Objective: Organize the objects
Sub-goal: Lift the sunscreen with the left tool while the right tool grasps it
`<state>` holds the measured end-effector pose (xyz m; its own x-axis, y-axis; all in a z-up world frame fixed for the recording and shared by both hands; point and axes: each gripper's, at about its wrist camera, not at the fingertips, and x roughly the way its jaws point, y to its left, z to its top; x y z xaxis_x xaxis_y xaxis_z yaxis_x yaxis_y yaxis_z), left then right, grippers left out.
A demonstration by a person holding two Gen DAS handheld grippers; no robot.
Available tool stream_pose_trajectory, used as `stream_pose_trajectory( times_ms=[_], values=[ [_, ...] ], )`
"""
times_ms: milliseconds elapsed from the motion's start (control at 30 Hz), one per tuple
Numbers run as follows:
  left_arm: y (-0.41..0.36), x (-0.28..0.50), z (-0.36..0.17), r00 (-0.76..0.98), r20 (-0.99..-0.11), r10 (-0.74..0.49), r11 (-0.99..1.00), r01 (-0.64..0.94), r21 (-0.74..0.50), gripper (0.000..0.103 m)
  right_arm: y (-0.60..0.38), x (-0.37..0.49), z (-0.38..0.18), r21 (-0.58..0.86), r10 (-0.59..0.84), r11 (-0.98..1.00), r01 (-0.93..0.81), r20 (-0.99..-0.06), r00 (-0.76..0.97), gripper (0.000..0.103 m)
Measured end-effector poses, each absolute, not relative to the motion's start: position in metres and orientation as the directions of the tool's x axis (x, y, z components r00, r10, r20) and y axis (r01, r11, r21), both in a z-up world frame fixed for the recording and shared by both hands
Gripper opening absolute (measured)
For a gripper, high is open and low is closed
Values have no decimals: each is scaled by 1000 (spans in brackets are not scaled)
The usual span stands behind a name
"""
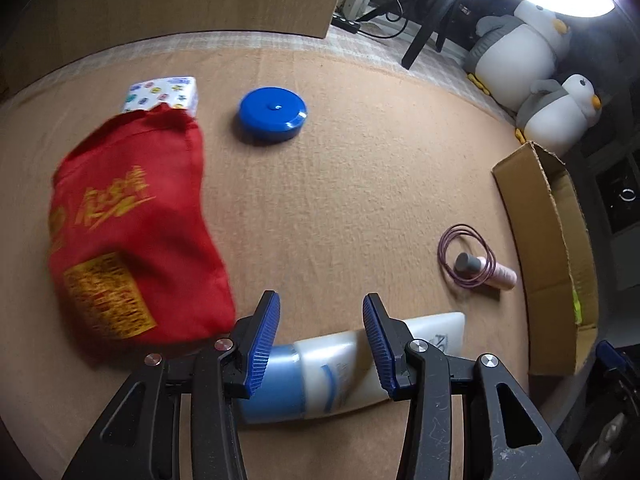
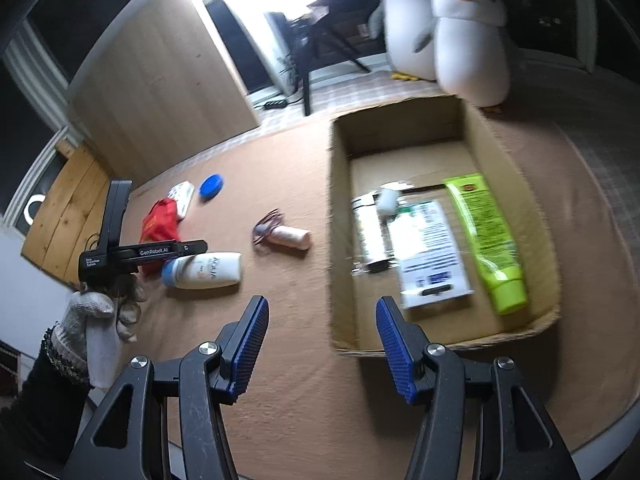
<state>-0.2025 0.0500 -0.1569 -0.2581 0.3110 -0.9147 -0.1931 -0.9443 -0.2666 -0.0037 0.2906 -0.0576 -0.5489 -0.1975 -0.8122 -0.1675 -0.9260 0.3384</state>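
Note:
A white tube with a blue cap [image 1: 352, 364] lies on its side on the tan cloth, right under my left gripper [image 1: 320, 304]. The blue pads stand apart above the tube, not pressing on it. A red pouch [image 1: 132, 248] lies just left of that gripper. Seen from the right wrist, the same tube [image 2: 208, 270] lies beside a gloved hand [image 2: 100, 308] that holds the left gripper's black housing [image 2: 120, 256]. My right gripper [image 2: 322, 308] is open and empty, above the near left corner of the cardboard box [image 2: 340, 240].
The box holds a green tube [image 2: 488, 236], a white packet [image 2: 430, 252] and a silver item [image 2: 372, 232]. On the cloth lie a blue round lid [image 1: 273, 114], a patterned small box [image 1: 164, 94] and a pink cylinder [image 1: 500, 274] with a purple cord coil [image 1: 446, 240]. Two plush penguins [image 2: 440, 28] stand behind.

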Motion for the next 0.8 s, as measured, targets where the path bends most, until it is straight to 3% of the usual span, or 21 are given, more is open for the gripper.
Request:
stream_pose_trajectory(
  times_ms=[433, 600, 800],
  values=[
    [11, -150, -160, -199, -893, 404, -914, -141, -381, 47, 240, -21, -71, 390, -313, -919, -55, -808, -498, 52],
    [26, -106, -157, -178, -885, 429, -897, -202, -394, 47, 224, -30, -84, 410, -344, -911, -50, -819, -460, 52],
    [55, -67, -143, -173, -900, 401, -876, -360, -321, 55, 206, -36, -101, 412, -362, -910, -42, -840, -404, 52]
  ],
)
